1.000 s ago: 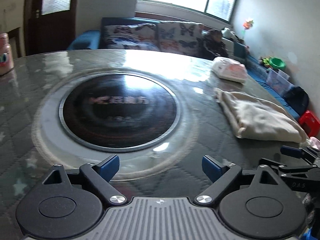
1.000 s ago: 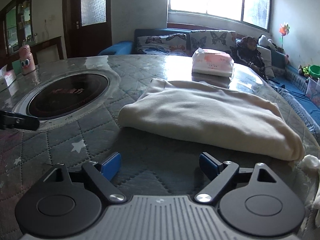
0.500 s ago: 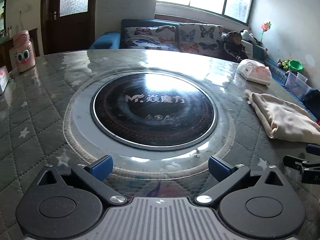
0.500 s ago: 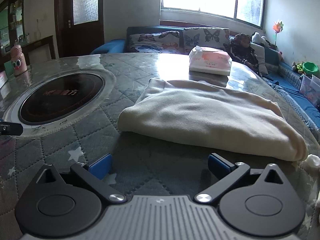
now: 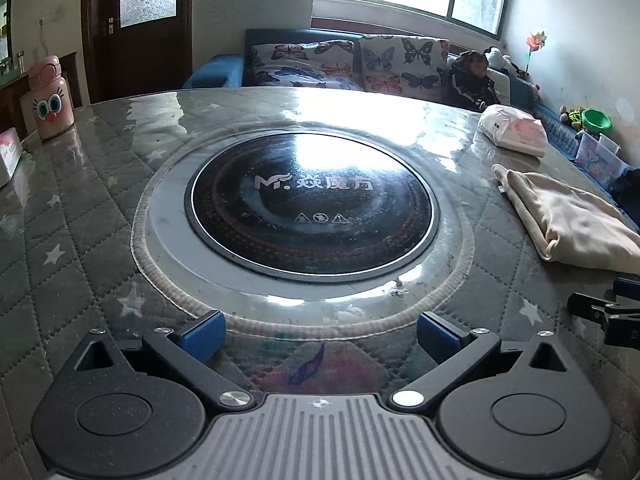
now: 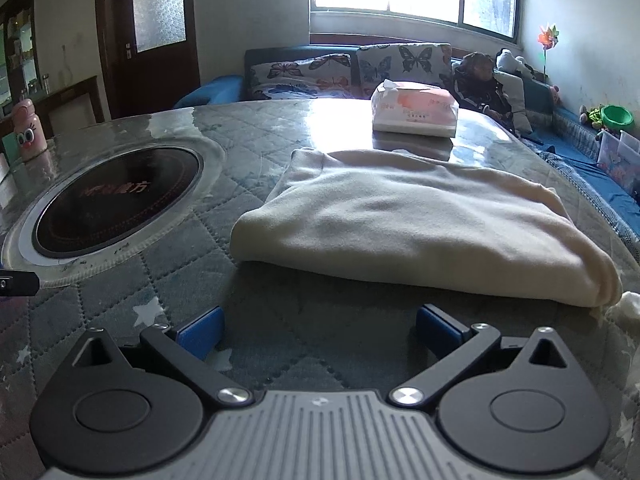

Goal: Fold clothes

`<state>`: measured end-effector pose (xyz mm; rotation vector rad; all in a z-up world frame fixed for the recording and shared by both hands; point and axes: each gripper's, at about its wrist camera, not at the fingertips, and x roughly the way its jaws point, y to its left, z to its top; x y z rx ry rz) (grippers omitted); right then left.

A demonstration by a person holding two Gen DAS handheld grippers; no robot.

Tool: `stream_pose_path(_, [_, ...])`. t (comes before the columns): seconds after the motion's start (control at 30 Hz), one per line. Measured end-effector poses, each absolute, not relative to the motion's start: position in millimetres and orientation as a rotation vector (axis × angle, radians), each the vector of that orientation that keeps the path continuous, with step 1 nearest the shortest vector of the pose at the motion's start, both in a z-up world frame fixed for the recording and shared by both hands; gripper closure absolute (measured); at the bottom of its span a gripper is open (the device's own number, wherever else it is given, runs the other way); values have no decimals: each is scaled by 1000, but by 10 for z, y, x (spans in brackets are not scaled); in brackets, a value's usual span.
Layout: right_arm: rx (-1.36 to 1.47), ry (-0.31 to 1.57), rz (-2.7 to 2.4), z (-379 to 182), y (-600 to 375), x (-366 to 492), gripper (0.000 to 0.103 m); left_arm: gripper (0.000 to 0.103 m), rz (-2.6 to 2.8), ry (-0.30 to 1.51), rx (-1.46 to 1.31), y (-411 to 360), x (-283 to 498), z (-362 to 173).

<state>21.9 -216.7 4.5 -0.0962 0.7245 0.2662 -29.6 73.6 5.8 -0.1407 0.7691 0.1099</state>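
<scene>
Wide quilted worktop (image 6: 168, 280), and the cream garment (image 6: 408, 224) lies on it folded into a neat, compact stack. Right tool (image 6: 318, 326) hovers just before it, spread wide, empty; left tool (image 5: 318, 328) likewise gaping, facing the hotplate (image 5: 312, 204).

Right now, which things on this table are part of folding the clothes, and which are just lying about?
Part of the job:
cream garment, already folded, lying on the table
left gripper, open
right gripper, open

Just lying about:
tissue pack
pink bottle
round cooktop set in the table
</scene>
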Motion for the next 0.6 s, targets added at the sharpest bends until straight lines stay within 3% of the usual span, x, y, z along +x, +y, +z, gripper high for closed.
stream_pose_path(0.6, [-72, 685, 266, 144, -2162, -23, 0, 0, 73, 738, -118, 511, -415, 163])
